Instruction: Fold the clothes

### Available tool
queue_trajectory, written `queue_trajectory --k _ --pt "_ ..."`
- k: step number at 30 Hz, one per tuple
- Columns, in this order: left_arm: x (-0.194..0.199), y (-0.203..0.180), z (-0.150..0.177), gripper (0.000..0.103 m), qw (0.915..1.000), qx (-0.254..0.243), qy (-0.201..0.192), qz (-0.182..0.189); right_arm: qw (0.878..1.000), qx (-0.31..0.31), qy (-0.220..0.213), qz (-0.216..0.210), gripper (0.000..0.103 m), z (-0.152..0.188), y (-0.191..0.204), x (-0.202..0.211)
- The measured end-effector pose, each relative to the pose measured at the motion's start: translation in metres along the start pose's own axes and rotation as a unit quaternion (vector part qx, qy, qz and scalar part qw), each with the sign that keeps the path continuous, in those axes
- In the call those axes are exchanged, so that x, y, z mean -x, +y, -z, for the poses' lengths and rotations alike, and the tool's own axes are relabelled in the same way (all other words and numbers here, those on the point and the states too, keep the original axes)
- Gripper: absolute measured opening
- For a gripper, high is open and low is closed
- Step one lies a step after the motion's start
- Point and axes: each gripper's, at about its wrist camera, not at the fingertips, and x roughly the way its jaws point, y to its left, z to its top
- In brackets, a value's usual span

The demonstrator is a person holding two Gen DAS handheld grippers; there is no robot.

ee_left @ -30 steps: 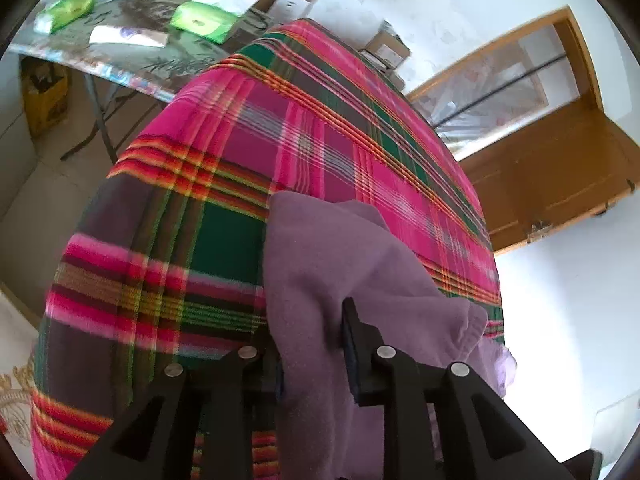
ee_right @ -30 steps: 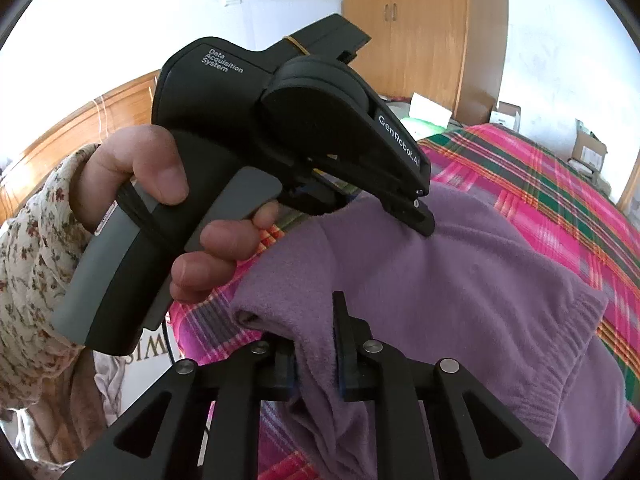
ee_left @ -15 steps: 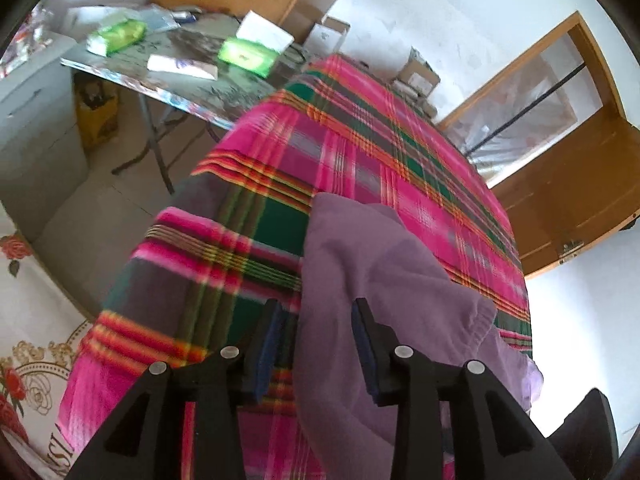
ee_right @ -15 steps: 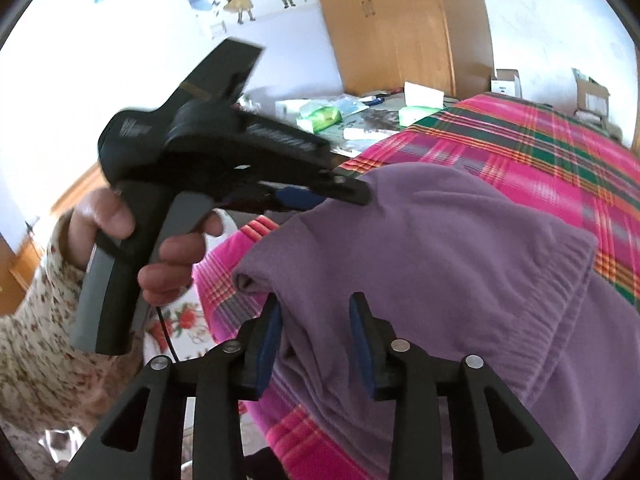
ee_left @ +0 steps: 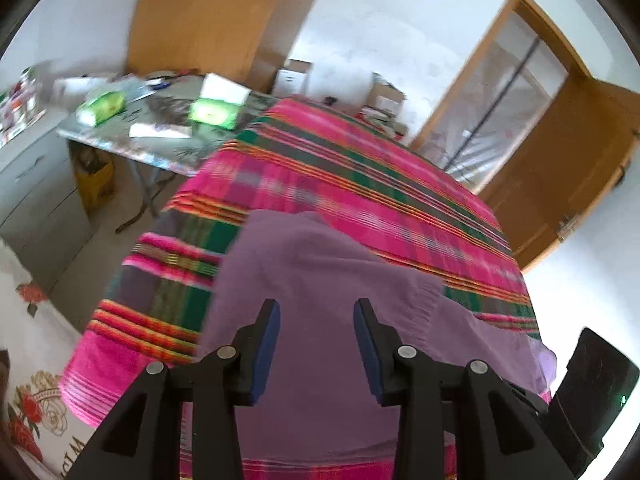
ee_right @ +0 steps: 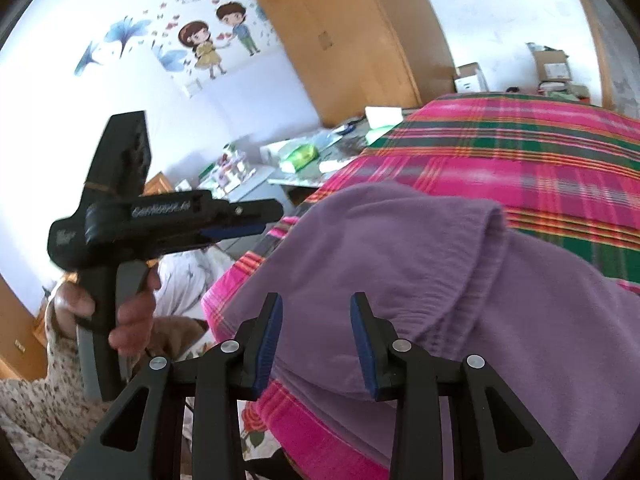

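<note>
While both claws hang apart from the cloth, nothing is gripped: the left claw is parting its jaws a little more, the right claw stands about half spread, and the purple sweater lies below each gap, untouched by the pads. It rests folded on the plaid bedspread, at the bed's near corner. The top layer looks loose, so a careless regrip could drag it and undo the fold, or slide the garment over the near edge. Open bedspread stretches beyond the sweater; a cluttered bench stands past the bed's left side.
</note>
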Motion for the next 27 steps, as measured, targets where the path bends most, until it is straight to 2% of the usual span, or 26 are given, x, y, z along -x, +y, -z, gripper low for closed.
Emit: queue_trajectory --k 6,11,15,19,21,27 --pt "-0.008 -0.042 0.010 0.039 0.9984 -0.052 0.007 0.019 0.999 -0.033 -0.025 -0.008 0.037 0.009 -0.013 0.034" --pt "-0.032 -0.061 0.020 0.039 0.9968 -0.061 0.037 0.037 0.997 -0.056 -0.051 0.002 0.037 0.016 -0.029 0.066" --pt "-0.050 -0.079 0.028 0.039 0.9940 -0.082 0.049 0.054 0.995 -0.060 -0.078 0.031 0.037 0.018 -0.042 0.090" --pt "-0.053 -0.101 0.033 0.039 0.9905 -0.126 0.020 0.051 0.987 -0.083 -0.109 0.083 0.037 0.022 -0.059 0.107" --pt "-0.053 -0.112 0.036 0.039 0.9876 -0.148 0.012 0.051 0.984 -0.092 -0.117 0.094 0.037 0.024 -0.069 0.115" --pt "-0.070 -0.132 0.044 0.039 0.9826 -0.168 0.038 0.069 0.979 -0.120 -0.122 0.110 0.037 0.035 -0.094 0.132"
